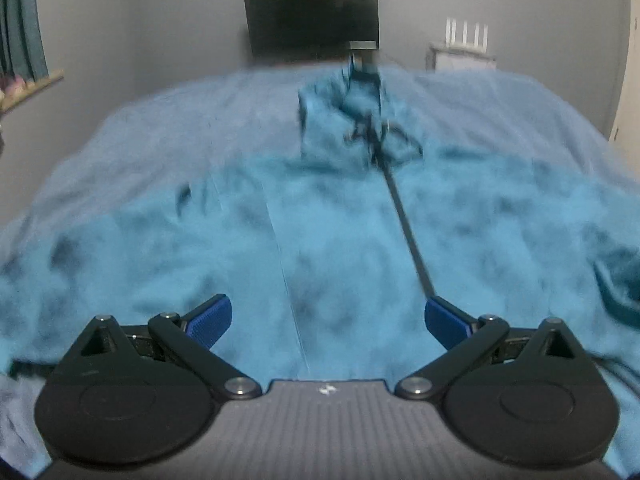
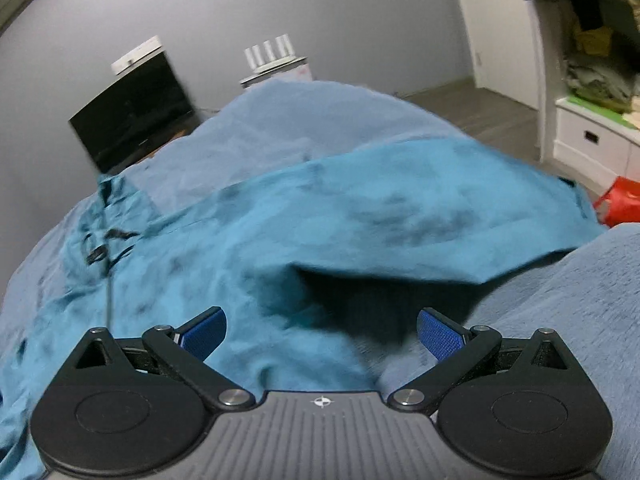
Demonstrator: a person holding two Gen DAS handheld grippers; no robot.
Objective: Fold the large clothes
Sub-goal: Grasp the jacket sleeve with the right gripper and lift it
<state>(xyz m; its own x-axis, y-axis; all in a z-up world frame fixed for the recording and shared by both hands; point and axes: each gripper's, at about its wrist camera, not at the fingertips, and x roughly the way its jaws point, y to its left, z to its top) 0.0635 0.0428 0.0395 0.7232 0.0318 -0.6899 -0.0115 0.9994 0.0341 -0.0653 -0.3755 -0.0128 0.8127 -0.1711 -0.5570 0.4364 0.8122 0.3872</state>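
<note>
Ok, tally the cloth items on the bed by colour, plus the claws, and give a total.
Teal jacket: 1
Light blue bed cover: 1
Claws: 2, left claw and right claw, both open
Total: 4

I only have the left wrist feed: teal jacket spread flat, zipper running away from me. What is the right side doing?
Observer: On the right wrist view, the jacket's right sleeve is lifted, with a dark hollow beneath it.
Operator: Are the right tongs holding it?
Observer: No, the right tongs are open, gripping nothing.
Operator: Anything past the bed there?
Observer: A red bag sits on the floor beside white shelving.
</note>
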